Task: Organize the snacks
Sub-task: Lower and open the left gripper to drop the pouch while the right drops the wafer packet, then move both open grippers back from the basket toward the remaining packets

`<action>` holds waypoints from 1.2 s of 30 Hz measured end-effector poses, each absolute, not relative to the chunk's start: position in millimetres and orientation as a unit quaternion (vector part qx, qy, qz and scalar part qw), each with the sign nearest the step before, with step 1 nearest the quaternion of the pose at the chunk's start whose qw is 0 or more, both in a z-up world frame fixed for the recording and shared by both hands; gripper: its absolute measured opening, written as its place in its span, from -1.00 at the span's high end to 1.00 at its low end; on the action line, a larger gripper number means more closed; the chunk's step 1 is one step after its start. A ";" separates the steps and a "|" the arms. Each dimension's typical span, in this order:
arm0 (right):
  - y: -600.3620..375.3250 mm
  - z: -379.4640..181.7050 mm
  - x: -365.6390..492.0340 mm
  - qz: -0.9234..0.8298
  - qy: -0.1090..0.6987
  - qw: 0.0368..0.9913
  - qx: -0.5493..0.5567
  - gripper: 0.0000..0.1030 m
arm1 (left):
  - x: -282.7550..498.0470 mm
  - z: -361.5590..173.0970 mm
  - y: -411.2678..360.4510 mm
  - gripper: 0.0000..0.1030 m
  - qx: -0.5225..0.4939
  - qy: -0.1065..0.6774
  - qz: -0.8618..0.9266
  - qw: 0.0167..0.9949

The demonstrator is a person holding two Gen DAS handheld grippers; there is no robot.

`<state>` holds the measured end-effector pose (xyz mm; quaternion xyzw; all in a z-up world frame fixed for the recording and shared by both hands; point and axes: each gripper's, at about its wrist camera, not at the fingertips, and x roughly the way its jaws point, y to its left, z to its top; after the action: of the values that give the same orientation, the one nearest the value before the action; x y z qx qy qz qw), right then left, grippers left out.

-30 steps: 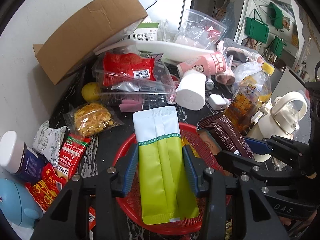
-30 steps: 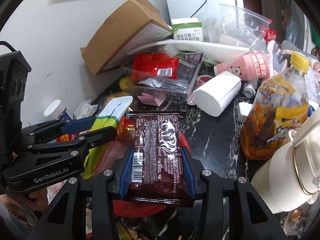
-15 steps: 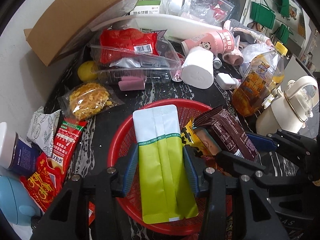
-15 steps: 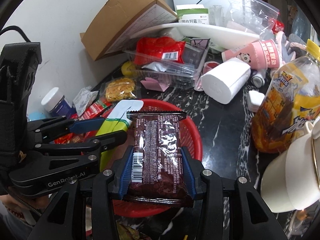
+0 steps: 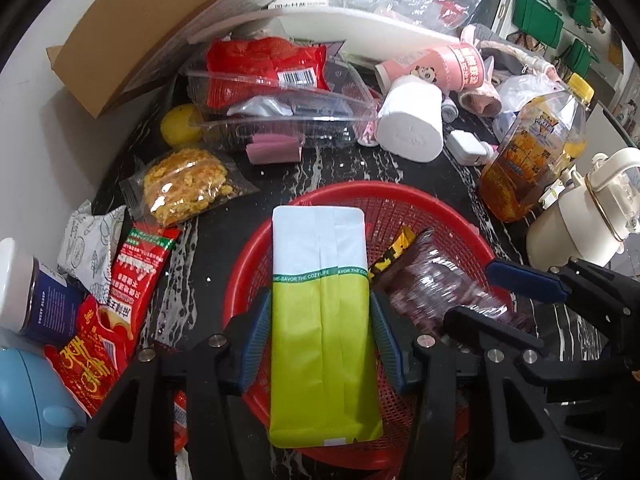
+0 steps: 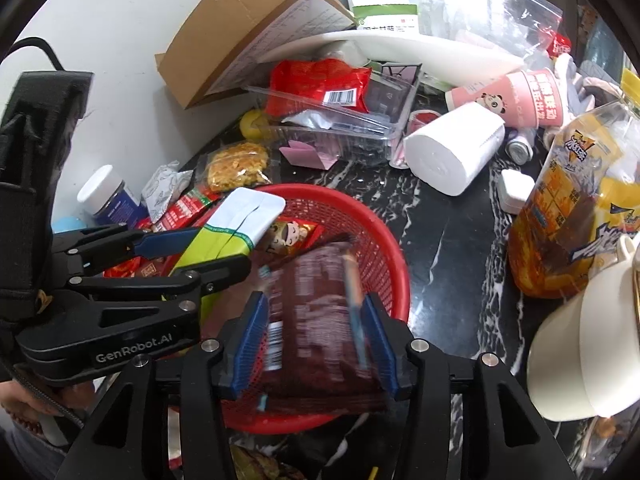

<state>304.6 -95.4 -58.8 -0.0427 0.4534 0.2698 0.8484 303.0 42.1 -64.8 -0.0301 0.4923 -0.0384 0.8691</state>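
Note:
A red mesh basket (image 5: 436,216) (image 6: 384,236) sits on the dark marble counter. My left gripper (image 5: 320,320) is shut on a white and lime-green pouch (image 5: 320,312) and holds it over the basket; it also shows in the right wrist view (image 6: 236,220). My right gripper (image 6: 312,316) has its jaws spread, and a dark brown snack pack (image 6: 316,320), blurred, is dropping between them into the basket; it shows in the left wrist view (image 5: 436,284) too. A small red and yellow packet (image 6: 292,236) lies in the basket.
Loose snacks lie left of the basket: a crumbly yellow pack (image 5: 188,188), red packets (image 5: 136,272), a white wrapper (image 5: 88,244). A jar (image 5: 32,300), clear tray (image 5: 280,104), paper roll (image 5: 412,124), oil bottle (image 5: 532,152), cream kettle (image 5: 584,216) and cardboard box (image 5: 152,28) crowd around.
Both grippers have moved over the basket and tilted down. My right gripper has opened and the brown pack is slipping out, blurred. The left gripper still holds the green pouch.

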 end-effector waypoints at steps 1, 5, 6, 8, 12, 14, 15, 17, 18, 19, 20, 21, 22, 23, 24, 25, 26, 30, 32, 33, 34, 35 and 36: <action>-95.9 -57.7 304.1 0.270 0.453 0.849 -0.043 -0.01 | 303.5 -65.7 41.8 0.06 -0.032 0.498 -0.037 0.866; -98.7 -51.6 301.8 0.267 0.447 0.853 -0.043 -0.05 | 301.0 -63.1 40.4 -0.23 -0.032 0.498 -0.032 0.866; -99.9 -49.8 301.1 0.266 0.445 0.854 -0.043 -0.04 | 299.1 -60.2 39.9 -0.30 -0.029 0.493 -0.029 0.869; -102.9 -45.9 299.0 0.263 0.441 0.857 -0.042 -0.05 | 296.8 -55.0 39.8 -0.31 -0.026 0.486 -0.025 0.873; -110.5 -38.5 294.1 0.257 0.433 0.863 -0.035 -0.04 | 290.4 -44.9 40.7 -0.31 -0.027 0.472 -0.023 0.881; -113.4 -34.6 291.3 0.257 0.429 0.865 -0.030 -0.04 | 287.1 -40.7 42.0 -0.31 -0.034 0.467 -0.026 0.884; -114.5 -32.4 289.5 0.255 0.428 0.866 -0.030 -0.04 | 285.1 -38.1 42.5 -0.31 -0.038 0.463 -0.028 0.885; -115.8 -26.8 285.0 0.252 0.424 0.869 -0.033 -0.04 | 279.7 -30.5 42.9 -0.31 -0.045 0.450 -0.037 0.891; -116.6 -23.5 282.5 0.251 0.421 0.871 -0.033 -0.05 | 278.0 -27.5 42.6 -0.31 -0.044 0.447 -0.037 0.893; -117.5 -18.5 279.0 0.250 0.416 0.874 -0.032 -0.05 | 274.6 -21.8 42.3 -0.31 -0.043 0.441 -0.038 0.896; -118.2 -14.6 276.9 0.250 0.413 0.875 -0.031 -0.04 | 271.9 -17.0 42.0 -0.31 -0.043 0.435 -0.038 0.899; -118.6 -10.1 274.2 0.250 0.409 0.877 -0.030 -0.04 | 268.6 -11.5 41.7 -0.31 -0.043 0.429 -0.038 0.902; -119.2 -3.7 270.0 0.251 0.402 0.880 -0.030 -0.04 | 265.0 -5.7 41.7 -0.31 -0.043 0.423 -0.038 0.904; -119.8 0.5 266.7 0.251 0.397 0.882 -0.030 -0.04 | 262.0 -1.4 41.8 -0.31 -0.042 0.418 -0.038 0.906; -120.3 6.0 263.1 0.251 0.392 0.885 -0.030 -0.04 | 257.9 4.4 41.7 -0.31 -0.042 0.413 -0.037 0.909; -120.7 10.9 259.9 0.252 0.387 0.887 -0.030 -0.04 | 253.2 11.0 41.6 -0.31 -0.042 0.406 -0.037 0.912; -121.4 17.0 255.4 0.252 0.381 0.889 -0.030 -0.04 | 247.9 17.9 41.4 -0.31 -0.042 0.399 -0.037 0.915; -125.5 37.7 237.2 0.252 0.359 0.898 -0.032 -0.04 | 229.2 39.7 40.7 -0.31 -0.040 0.378 -0.038 0.924; -128.1 46.9 227.2 0.253 0.350 0.902 -0.032 -0.04 | 217.3 50.6 39.3 -0.31 -0.038 0.367 -0.040 0.929; -129.1 51.1 222.3 0.253 0.346 0.903 -0.033 -0.04 | 209.5 57.1 38.2 -0.31 -0.036 0.361 -0.041 0.931; -130.2 55.0 216.8 0.254 0.342 0.904 -0.033 -0.04 | 204.2 61.6 37.3 -0.31 -0.035 0.356 -0.043 0.933; -131.4 59.1 210.1 0.255 0.337 0.906 -0.034 -0.05 | 198.1 66.3 36.2 -0.31 -0.034 0.351 -0.044 0.935; -131.9 63.0 204.1 0.256 0.331 0.908 -0.036 -0.05 | 190.7 71.0 34.7 -0.31 -0.032 0.345 -0.045 0.937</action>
<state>204.1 -131.9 63.0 -0.0360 0.3314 0.2555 0.9075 190.7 34.7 71.0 -0.0319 0.3445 -0.0453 0.9371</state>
